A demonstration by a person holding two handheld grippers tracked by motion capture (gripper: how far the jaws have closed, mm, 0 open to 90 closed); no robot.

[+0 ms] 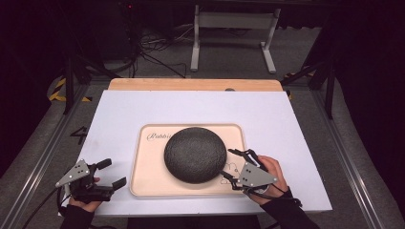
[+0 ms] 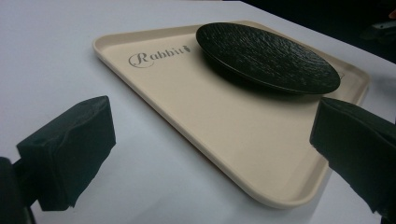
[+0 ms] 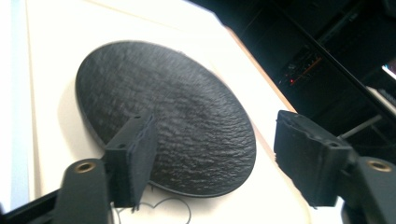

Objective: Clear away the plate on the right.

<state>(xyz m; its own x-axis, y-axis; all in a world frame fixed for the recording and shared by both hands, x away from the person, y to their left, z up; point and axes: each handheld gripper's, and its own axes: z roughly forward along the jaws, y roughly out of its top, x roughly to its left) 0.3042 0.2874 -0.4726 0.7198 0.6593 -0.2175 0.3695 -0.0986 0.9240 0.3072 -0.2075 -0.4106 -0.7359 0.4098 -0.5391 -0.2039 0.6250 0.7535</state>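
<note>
High view: black plate (image 1: 195,154) on cream tray (image 1: 143,181), toward its right edge; right gripper (image 1: 233,164) just beside the plate's right rim — the nearer one, jaws spread, empty. Left gripper (image 1: 111,172) off the tray's left edge.

Left gripper view: jaws wide, empty; plate at the tray's far side.

Right gripper view: plate straight ahead, between parted jaws.

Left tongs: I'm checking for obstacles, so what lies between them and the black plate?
In the high view, only bare white table and the cream tray's bare surface separate the left tongs from the black plate.
</note>
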